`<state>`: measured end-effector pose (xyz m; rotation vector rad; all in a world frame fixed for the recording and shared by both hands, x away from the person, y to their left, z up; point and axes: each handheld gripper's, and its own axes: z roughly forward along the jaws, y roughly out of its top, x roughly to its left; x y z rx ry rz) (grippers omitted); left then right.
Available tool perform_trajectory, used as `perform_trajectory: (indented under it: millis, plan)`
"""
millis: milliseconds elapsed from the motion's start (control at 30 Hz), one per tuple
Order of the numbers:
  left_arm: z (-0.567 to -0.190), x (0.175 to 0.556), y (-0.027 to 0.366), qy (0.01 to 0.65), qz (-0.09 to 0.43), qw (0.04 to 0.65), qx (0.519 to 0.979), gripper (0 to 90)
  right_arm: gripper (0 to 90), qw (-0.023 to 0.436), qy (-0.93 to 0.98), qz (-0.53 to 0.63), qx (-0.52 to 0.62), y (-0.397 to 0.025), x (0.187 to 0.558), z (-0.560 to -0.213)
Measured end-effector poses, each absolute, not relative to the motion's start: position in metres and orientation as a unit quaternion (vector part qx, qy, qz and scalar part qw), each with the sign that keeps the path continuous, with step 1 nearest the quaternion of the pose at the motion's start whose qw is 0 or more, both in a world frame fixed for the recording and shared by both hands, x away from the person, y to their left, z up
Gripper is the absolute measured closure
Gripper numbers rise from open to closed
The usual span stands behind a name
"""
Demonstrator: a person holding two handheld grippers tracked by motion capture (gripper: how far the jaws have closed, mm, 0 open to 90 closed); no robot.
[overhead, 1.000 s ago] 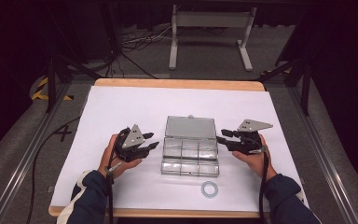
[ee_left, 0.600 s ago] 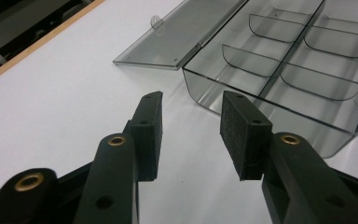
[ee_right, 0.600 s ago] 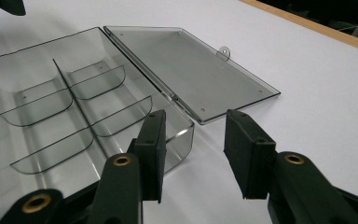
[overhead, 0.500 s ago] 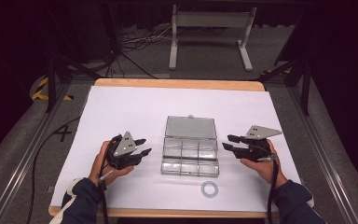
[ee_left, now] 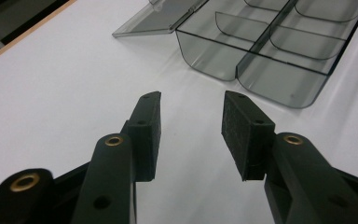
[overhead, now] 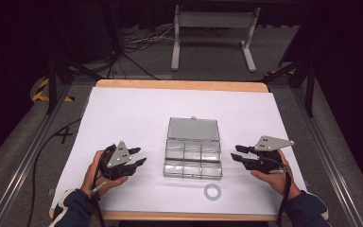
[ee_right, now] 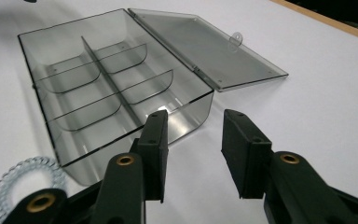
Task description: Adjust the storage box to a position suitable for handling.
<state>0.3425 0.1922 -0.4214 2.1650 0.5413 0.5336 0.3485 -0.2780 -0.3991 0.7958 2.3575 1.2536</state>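
Box (overhead: 192, 161) sits mid-bench (overhead: 123, 113), lid (overhead: 193, 128) open flat behind it. Coil ring (overhead: 212, 191) just before box's right front corner. Left tongs (overhead: 139, 157) left of box, right tongs (overhead: 236, 152) right, both apart from it.

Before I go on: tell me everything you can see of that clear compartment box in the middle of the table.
The compartment box is smoky, see-through plastic, rectangular, sitting flat on the white table cover at mid-table. Its hinged lid is swung fully open and lies flat behind it, with a small latch tab on the far edge. One long divider and curved cross-dividers split it into six compartments, all apparently empty. Neither gripper touches it; the coiled hair tie lies apart, near its front right corner.
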Motion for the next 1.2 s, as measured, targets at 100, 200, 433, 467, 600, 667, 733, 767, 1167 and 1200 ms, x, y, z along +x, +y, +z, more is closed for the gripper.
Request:
perform_trajectory:
  millis: [100,200,433,467,600,667,733,767,1167,1200]
  plan:
    - [-0.426,0.339,0.197,0.219,0.21,0.406,0.862,57.4,61.9,0.171,0.835,0.444,0.277,-0.278,0.342,-0.4]
    - [-0.431,0.334,0.201,0.22,0.206,0.403,0.864,56.5,61.9,0.165,0.837,0.445,0.273,-0.277,0.334,-0.402]
    - [-0.44,0.324,0.21,0.226,0.196,0.403,0.865,52.5,63.2,0.147,0.845,0.444,0.259,-0.274,0.313,-0.408]
    - [-0.441,0.322,0.212,0.228,0.195,0.402,0.865,51.6,63.9,0.147,0.844,0.447,0.257,-0.274,0.31,-0.409]
    - [-0.443,0.318,0.216,0.233,0.195,0.406,0.862,47.8,64.9,0.139,0.845,0.453,0.247,-0.271,0.299,-0.411]
    - [-0.446,0.315,0.22,0.239,0.192,0.407,0.86,46.5,65.1,0.13,0.849,0.457,0.233,-0.265,0.288,-0.414]
    - [-0.448,0.312,0.223,0.241,0.191,0.409,0.859,45.7,65.3,0.129,0.851,0.456,0.228,-0.264,0.285,-0.414]
    - [-0.449,0.31,0.224,0.244,0.189,0.41,0.858,45.2,65.4,0.128,0.851,0.458,0.224,-0.262,0.282,-0.414]
    - [-0.458,0.297,0.232,0.253,0.18,0.425,0.85,39.5,67.5,0.092,0.873,0.446,0.176,-0.231,0.269,-0.43]
    - [-0.458,0.297,0.232,0.254,0.18,0.428,0.848,39.0,67.5,0.088,0.874,0.445,0.174,-0.229,0.269,-0.432]
